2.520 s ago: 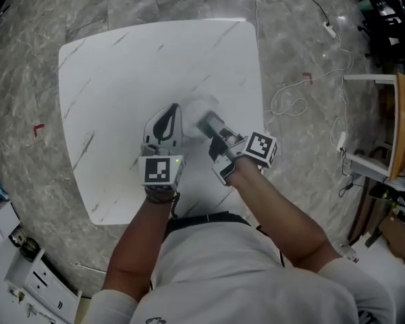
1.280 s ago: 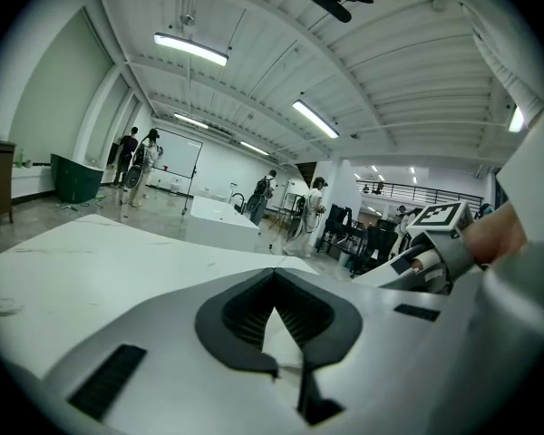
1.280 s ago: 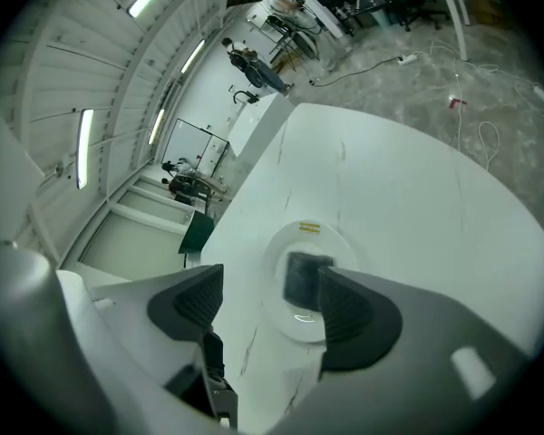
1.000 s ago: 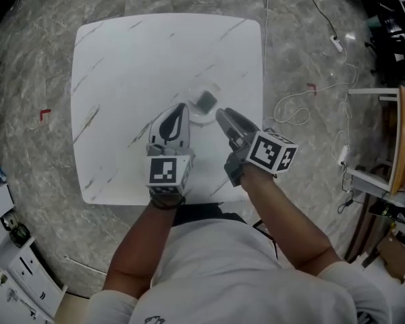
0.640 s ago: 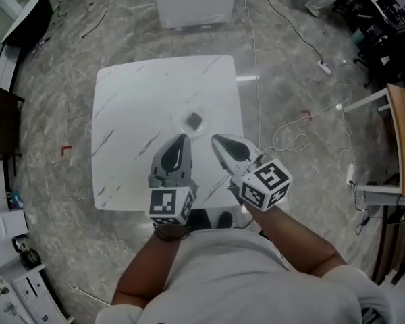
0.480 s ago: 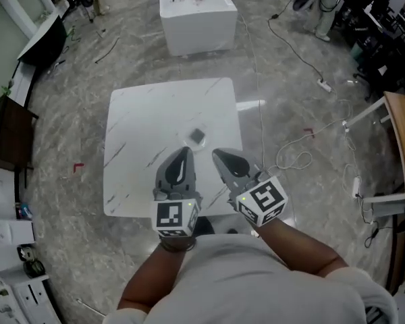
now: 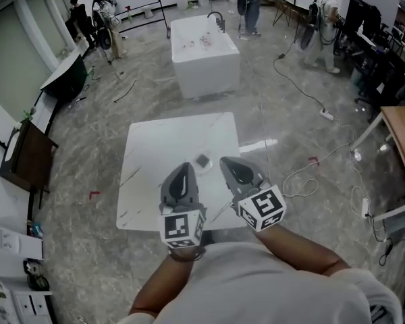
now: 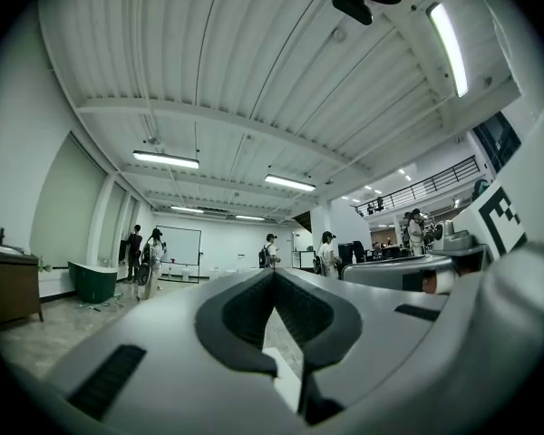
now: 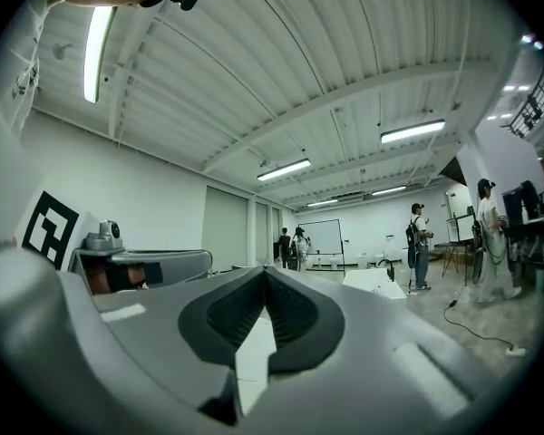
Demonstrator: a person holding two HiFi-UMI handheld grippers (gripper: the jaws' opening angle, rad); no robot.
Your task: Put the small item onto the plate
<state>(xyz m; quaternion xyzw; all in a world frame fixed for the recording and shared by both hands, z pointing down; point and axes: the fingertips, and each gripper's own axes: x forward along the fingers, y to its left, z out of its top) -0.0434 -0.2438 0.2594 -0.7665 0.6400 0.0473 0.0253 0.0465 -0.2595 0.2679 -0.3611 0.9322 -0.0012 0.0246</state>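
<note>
A small dark item (image 7: 203,160) lies on a small clear plate (image 7: 196,163) near the right front part of the white table (image 7: 155,154). Both grippers are held up close to my body, short of the plate and apart from it. In the head view the left gripper (image 7: 182,172) sits left of the plate and the right gripper (image 7: 228,165) right of it. In the left gripper view the left gripper (image 8: 274,275) has its jaws together with nothing between them. The right gripper (image 9: 265,275) is likewise shut and empty, pointing out across the room.
A white block-shaped unit (image 7: 204,56) stands beyond the table. Cables (image 7: 293,181) trail over the marble floor to the right. A dark cabinet (image 7: 23,157) is at the left, a wooden tabletop (image 7: 401,147) at the right. People stand at the far end.
The right gripper has let go of the small item on the plate, pulled back and shut. Both grippers have withdrawn towards my body, and the head view has lifted to show the room.
</note>
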